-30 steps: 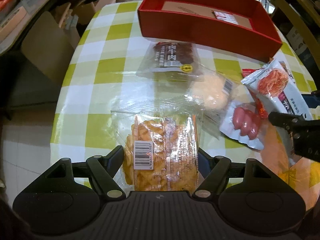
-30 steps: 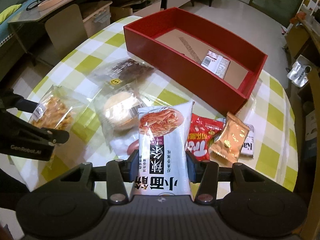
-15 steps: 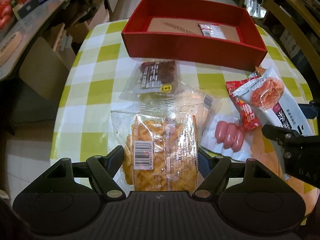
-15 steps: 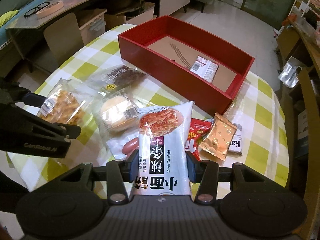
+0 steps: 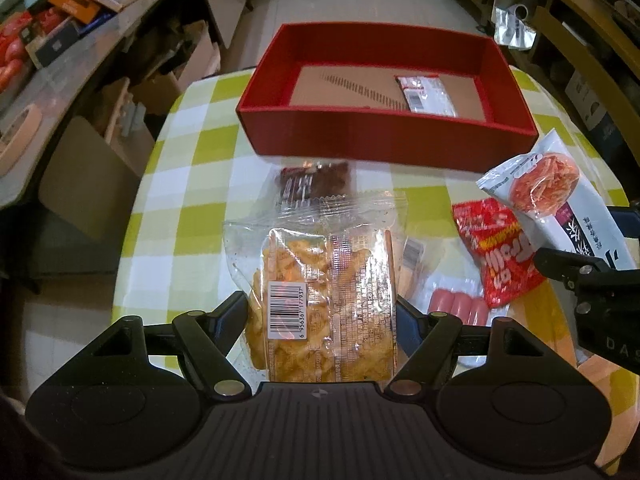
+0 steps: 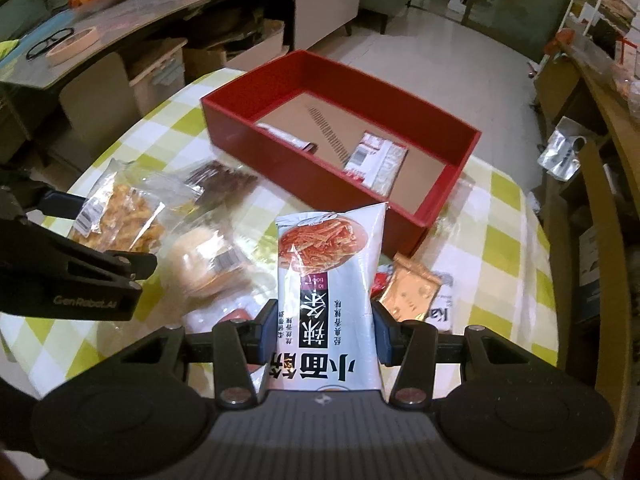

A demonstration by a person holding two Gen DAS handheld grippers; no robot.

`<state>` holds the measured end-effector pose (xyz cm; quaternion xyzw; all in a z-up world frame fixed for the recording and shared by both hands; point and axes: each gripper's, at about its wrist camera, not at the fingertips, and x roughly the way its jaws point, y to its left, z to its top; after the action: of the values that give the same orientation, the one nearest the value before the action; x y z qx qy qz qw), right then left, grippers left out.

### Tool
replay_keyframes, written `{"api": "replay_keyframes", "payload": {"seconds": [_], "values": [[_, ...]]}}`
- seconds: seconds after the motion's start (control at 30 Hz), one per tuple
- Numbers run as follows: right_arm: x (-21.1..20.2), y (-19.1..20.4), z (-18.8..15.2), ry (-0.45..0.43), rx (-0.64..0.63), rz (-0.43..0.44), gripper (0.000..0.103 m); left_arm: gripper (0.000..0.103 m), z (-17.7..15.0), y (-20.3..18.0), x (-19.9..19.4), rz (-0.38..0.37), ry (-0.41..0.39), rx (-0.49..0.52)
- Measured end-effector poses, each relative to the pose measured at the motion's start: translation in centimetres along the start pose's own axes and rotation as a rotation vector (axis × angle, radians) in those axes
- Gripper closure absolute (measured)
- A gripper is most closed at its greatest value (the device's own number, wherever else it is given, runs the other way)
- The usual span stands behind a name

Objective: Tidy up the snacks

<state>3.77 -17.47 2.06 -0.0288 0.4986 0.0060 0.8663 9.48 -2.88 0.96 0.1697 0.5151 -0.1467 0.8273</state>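
Observation:
My left gripper (image 5: 322, 312) is shut on a clear bag of orange fried snacks (image 5: 320, 300), held above the checked table (image 5: 188, 184). My right gripper (image 6: 324, 330) is shut on a white noodle-snack pouch (image 6: 326, 280), also lifted off the table; the same pouch (image 5: 556, 200) shows at the right of the left wrist view. Ahead stands the red box (image 5: 384, 140) with one small packet (image 5: 426, 94) lying inside it. From the right wrist view the red box (image 6: 280, 152) sits just beyond the pouch, with the left gripper's bag (image 6: 120, 216) off to the left.
On the table lie a dark meat packet (image 5: 314, 182), a red snack bag (image 5: 496, 252), pink sausages (image 5: 456, 306), a round bun in wrap (image 6: 208, 264) and a copper sachet (image 6: 408, 292). A chair back (image 5: 86, 184) stands left of the table; counters and shelves surround it.
Both grippers have risen with their bags and tilted forward, so the red box now shows more of its inside. The bun is now mostly hidden behind the fried-snack bag.

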Motion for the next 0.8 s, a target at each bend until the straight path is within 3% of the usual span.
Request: {"api": "replay_keyframes", "payload": {"seconds": [0.4,0.8], "values": [[0.8,-2.9,3.8,-0.046,0.086,-0.007,0.049,0.023,5.0,-0.9,0.6,-0.02,-0.052,-0.014],[5.7,-6.0,9.8,-0.055,0.132,-0.023,0.049,0.023,12.1,-1.7,3.4,-0.021,-0.088,-0.033]]}}
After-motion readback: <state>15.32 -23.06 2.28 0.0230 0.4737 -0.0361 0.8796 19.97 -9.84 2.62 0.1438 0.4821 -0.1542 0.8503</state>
